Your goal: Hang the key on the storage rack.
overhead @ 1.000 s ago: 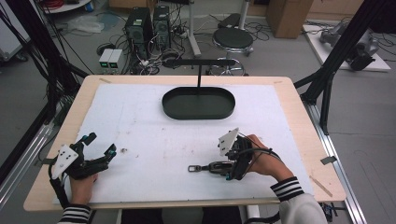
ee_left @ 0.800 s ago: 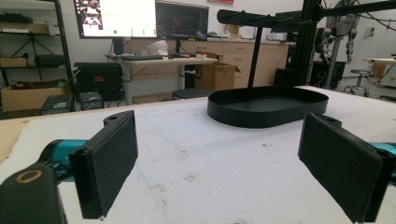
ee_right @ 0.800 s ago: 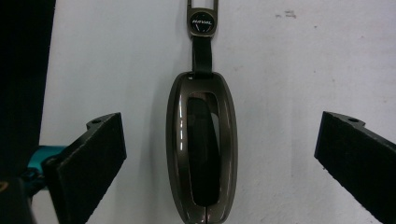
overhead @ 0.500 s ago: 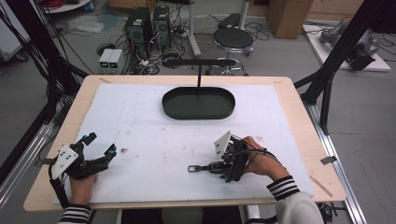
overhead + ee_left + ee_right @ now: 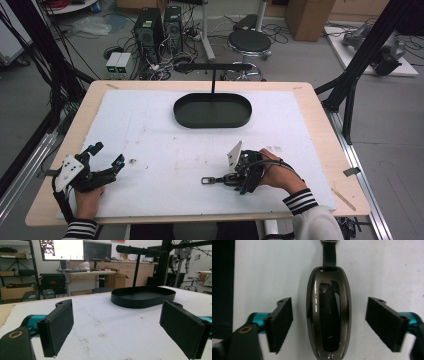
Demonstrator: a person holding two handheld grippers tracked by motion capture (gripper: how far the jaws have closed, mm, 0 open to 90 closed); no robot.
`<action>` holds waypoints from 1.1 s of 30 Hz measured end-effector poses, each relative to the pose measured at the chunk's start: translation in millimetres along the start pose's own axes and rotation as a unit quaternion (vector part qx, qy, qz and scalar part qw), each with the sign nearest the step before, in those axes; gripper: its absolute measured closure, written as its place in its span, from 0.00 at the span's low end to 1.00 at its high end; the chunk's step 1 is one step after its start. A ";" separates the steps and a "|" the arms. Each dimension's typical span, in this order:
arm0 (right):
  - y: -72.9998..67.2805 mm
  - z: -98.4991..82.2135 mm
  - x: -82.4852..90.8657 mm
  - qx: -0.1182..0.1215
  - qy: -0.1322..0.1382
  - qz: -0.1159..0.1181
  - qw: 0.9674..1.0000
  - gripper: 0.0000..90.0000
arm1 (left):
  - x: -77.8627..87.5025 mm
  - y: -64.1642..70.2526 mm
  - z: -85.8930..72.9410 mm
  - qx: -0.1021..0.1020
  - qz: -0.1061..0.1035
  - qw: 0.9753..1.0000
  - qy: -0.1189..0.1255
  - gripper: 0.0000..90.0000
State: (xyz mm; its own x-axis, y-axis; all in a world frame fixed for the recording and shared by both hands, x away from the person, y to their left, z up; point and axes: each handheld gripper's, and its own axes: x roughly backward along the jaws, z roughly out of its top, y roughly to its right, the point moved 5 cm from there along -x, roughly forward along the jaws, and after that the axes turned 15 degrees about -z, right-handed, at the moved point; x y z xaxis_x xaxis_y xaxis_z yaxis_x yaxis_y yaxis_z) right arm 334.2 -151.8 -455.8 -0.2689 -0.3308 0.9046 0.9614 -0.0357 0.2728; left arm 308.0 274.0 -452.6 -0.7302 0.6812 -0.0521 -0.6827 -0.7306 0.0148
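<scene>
A dark glossy key fob [image 5: 328, 315] with a black strap lies on the white foam mat between my right gripper's [image 5: 329, 303] two pads. White mat shows on both sides of it, so neither pad touches it. These jaws have just been closing around the fob. In the high view the fob [image 5: 219, 179] and its metal clasp stick out to the left of the right gripper [image 5: 239, 177], which a hand holds low over the mat. My left gripper [image 5: 107, 155] rests at the front left of the table, open and with nothing between its pads [image 5: 58, 327].
A black oval tray [image 5: 181, 109] stands at the back middle of the mat, with a black T-shaped stand [image 5: 215, 66] rising behind it. The left gripper view faces this tray [image 5: 142, 300]. Beyond the table are a stool, computers and cables.
The right gripper has edged slightly left over the key fob, and its grey plate has tilted a little. The left gripper has stayed put.
</scene>
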 end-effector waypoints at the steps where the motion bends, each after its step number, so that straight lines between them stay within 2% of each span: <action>1: -0.2 0.5 -0.1 0.004 -0.001 0.002 1.000 0.30 | 0.0 0.0 0.0 0.000 0.000 1.000 0.000 0.14; 8: -1.4 2.6 -1.8 0.015 -0.011 0.003 1.000 0.37 | 0.0 0.0 0.0 0.000 0.000 1.000 0.000 0.14; 11: -1.3 2.1 -1.8 0.018 -0.013 0.008 1.000 0.47 | 0.1 -0.1 0.0 0.000 0.000 1.000 0.000 0.14; 12: -1.3 2.1 -1.8 0.018 -0.013 0.008 1.000 0.47 | 0.0 -0.1 0.0 0.000 0.000 1.000 0.000 0.14; 13: -0.4 1.3 -1.8 0.025 -0.022 -0.003 0.999 0.52 | 0.1 -0.2 0.0 0.000 0.001 1.000 0.000 0.14; 15: -0.3 1.6 -1.8 0.020 -0.027 -0.002 0.999 0.53 | 0.1 -0.1 0.0 0.001 0.001 1.000 0.000 0.14; 18: -0.6 3.4 -2.2 0.028 -0.032 -0.001 0.999 0.53 | 0.2 -0.2 -0.1 0.000 0.001 1.000 -0.001 0.14; 26: 0.7 3.2 -2.1 0.020 -0.033 0.010 0.999 0.53 | 0.3 -0.4 0.0 0.000 0.001 1.000 -0.001 0.14; 29: 1.6 3.6 -0.9 0.006 -0.030 0.010 0.999 0.53 | 0.2 -0.3 -0.1 0.000 0.001 1.000 -0.001 0.14; 33: 6.2 4.8 3.6 -0.014 -0.009 0.006 1.000 0.53 | 0.3 -0.4 0.0 0.000 0.001 1.000 -0.001 0.14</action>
State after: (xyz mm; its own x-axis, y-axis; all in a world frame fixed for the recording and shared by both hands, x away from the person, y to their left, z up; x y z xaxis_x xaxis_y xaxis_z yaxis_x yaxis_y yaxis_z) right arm 338.9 -148.6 -449.3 -0.2584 -0.3139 0.9136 0.9657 -0.0574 0.2534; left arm 308.0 274.5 -452.7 -0.7316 0.6800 -0.0496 -0.6813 -0.7319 0.0152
